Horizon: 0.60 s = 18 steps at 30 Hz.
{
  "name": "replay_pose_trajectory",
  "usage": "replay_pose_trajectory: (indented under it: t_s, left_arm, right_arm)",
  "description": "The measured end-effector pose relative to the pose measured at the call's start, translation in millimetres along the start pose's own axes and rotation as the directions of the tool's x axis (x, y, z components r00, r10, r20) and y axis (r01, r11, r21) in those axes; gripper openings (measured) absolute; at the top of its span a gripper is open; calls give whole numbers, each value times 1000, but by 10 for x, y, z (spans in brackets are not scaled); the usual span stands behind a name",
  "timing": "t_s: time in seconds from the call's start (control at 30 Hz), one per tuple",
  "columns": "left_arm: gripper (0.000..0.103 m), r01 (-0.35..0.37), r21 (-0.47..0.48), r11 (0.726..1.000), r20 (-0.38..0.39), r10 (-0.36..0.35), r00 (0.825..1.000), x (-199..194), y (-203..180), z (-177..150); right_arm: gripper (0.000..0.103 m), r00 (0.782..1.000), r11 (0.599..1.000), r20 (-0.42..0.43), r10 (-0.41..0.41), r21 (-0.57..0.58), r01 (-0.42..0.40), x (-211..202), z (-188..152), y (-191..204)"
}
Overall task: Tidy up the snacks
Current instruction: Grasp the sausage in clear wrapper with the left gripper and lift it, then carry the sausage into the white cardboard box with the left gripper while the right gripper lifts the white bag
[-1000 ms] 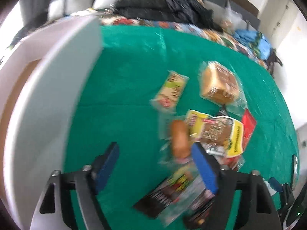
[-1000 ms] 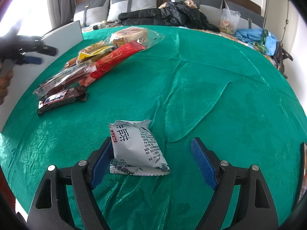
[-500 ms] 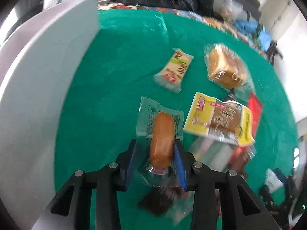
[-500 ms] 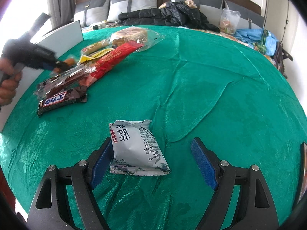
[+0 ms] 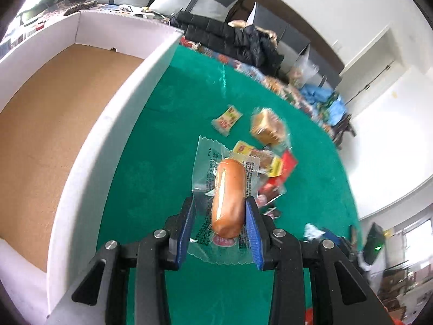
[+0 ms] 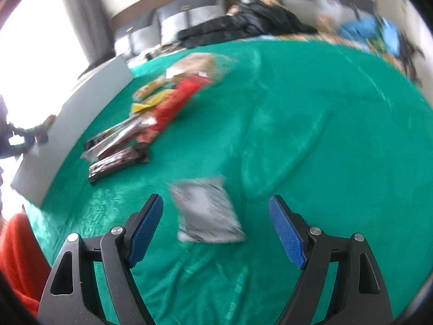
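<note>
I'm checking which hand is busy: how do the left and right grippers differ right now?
The left gripper is shut on the wrapped sausage and holds it above the green cloth; the right gripper is open and holds nothing. The left one is beside the white box; the right one hovers over the grey packet, which lies on the cloth between its fingers. Both have black arms with blue pads.

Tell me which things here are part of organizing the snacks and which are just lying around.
Part of the job:
- sausage pack, held in the left gripper
- white box
- snack pile
- grey packet, ahead of the open right gripper

Just lying about:
- black jacket
- blue clothes
- grey pillows
</note>
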<state>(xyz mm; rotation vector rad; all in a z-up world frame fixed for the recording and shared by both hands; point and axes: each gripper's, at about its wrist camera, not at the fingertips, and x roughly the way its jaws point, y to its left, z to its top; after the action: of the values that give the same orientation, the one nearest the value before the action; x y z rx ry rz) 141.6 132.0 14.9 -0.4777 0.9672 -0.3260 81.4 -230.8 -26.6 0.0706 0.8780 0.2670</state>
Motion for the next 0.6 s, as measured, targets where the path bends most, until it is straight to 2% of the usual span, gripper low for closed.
replay_pose_trajectory:
  t_s: [0.07,0.1,0.13,0.17,0.27,0.33,0.4,0.47,0.53,0.6]
  left_arm:
    - [36,29,-6,1000,22,-29,999,-182,3,15]
    - [36,38,-7,999,33,-37,999,-264,13,34]
    - [36,49,-9,999,54,-48,997,-406,41,68]
    - [36,56,-12,998,70,-55,996,-515,67,97]
    - [36,67,-24,997,110,-64,992,-819,208,209]
    - [36,33,-16,999,132,-31,991,-1009,339,300]
    - [36,-39,-6,999,149,40,988,-1178,498,399]
    - [36,-85,-25,996,155,88,984,-1317,703,495]
    - [36,-136,-46,990,163,142,976,-1419,902,561]
    - [36,-173,-76,982,167,184,969,-1495,1104,597]
  right_arm:
    - [76,999,993,-43,-31,-117,26,91,83,227]
    - [33,992,983,-101,-71,-176,52,193,106,329]
    - [32,980,971,-145,-133,-218,100,275,117,384]
    - [31,979,970,-141,-145,-214,112,264,150,396]
    - [30,977,979,-156,-147,-167,120,209,221,399]
    - [30,985,983,-131,-115,-158,94,86,331,501]
    - [30,995,989,-92,-49,-146,35,-92,516,692]
    - [30,998,988,-42,51,-140,-56,-273,793,1012]
    - [30,990,978,-15,142,-154,-143,-368,1027,1351]
    - [30,966,947,2,259,-199,-253,-450,1285,1878]
